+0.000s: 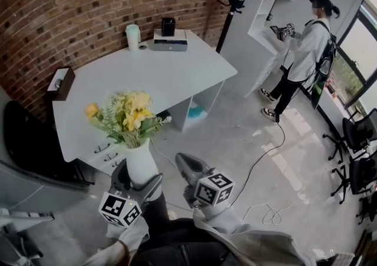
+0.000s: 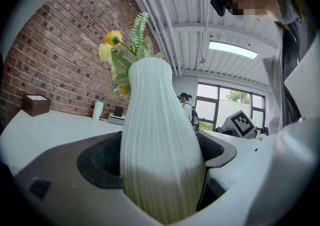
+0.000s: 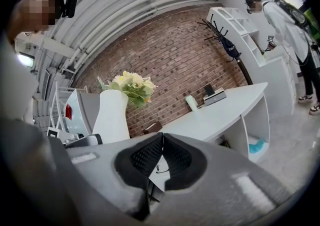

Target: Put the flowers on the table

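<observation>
A ribbed white vase (image 1: pixel 140 163) holds yellow flowers with green leaves (image 1: pixel 126 115). My left gripper (image 1: pixel 139 183) is shut on the vase's lower body and holds it upright in the air, in front of the white table (image 1: pixel 159 73). In the left gripper view the vase (image 2: pixel 157 145) fills the space between the dark pads, and the flowers (image 2: pixel 122 55) stand out of its top. My right gripper (image 1: pixel 185 163) is just right of the vase, apart from it. In the right gripper view that gripper (image 3: pixel 162 142) is shut on nothing, with the vase (image 3: pixel 111 115) off to its left.
On the table stand a brown tissue box (image 1: pixel 61 82), a white cup (image 1: pixel 133 36) and a black device on a grey box (image 1: pixel 169 34). Another person (image 1: pixel 303 53) stands by white shelves at the right. A cable (image 1: pixel 265 159) trails over the floor, with office chairs (image 1: pixel 356 141) beyond.
</observation>
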A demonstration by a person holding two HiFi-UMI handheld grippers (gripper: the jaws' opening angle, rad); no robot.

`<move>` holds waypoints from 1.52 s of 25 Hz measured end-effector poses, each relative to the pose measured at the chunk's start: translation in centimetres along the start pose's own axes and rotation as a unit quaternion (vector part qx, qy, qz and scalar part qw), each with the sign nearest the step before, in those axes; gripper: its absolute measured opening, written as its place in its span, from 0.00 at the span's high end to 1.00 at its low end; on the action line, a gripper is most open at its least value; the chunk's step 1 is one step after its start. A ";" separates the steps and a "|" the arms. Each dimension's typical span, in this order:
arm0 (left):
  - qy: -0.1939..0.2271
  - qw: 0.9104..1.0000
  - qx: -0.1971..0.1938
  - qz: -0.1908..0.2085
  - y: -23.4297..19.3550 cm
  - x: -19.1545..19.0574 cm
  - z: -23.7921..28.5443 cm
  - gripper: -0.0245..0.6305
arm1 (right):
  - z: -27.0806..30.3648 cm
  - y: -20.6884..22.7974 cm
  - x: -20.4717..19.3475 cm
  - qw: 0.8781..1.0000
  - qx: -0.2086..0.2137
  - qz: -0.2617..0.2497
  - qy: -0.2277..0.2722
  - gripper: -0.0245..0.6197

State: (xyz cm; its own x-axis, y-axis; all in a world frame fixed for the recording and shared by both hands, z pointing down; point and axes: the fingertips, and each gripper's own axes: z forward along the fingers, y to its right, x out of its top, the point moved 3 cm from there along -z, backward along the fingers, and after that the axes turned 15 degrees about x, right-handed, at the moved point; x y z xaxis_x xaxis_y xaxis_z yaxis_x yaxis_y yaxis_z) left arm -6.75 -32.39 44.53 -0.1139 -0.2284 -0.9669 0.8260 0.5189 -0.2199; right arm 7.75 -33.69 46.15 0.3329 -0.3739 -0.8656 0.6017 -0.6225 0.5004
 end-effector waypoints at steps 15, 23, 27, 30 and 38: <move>0.007 0.999 -0.002 0.048 -10.4 4.1 13.2 0.26 | 14.0 4.7 8.4 0.994 0.104 -0.018 0.019 0.96; 0.003 0.998 0.018 0.056 -17.5 5.8 20.5 0.26 | 20.2 9.0 10.8 0.997 0.070 -0.017 0.017 0.96; 0.010 0.998 0.026 0.055 -21.2 5.8 24.7 0.26 | 22.7 11.8 11.4 0.998 0.052 -0.019 0.015 0.96; 0.011 0.998 0.023 0.049 -23.6 5.6 28.1 0.26 | 24.8 14.2 11.8 0.999 0.034 -0.017 0.015 0.96; 0.012 0.997 0.038 0.062 -28.1 4.5 35.3 0.26 | 29.5 20.4 12.5 1.000 0.003 -0.013 0.007 0.96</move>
State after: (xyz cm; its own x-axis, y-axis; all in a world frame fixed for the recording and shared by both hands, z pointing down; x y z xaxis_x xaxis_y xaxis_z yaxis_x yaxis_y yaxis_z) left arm -10.93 -77.09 50.89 -0.0209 -0.1464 -0.9890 0.8741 0.4775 -0.0892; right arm 2.77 -71.34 46.08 0.3276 -0.3471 -0.8788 0.6061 -0.6363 0.4772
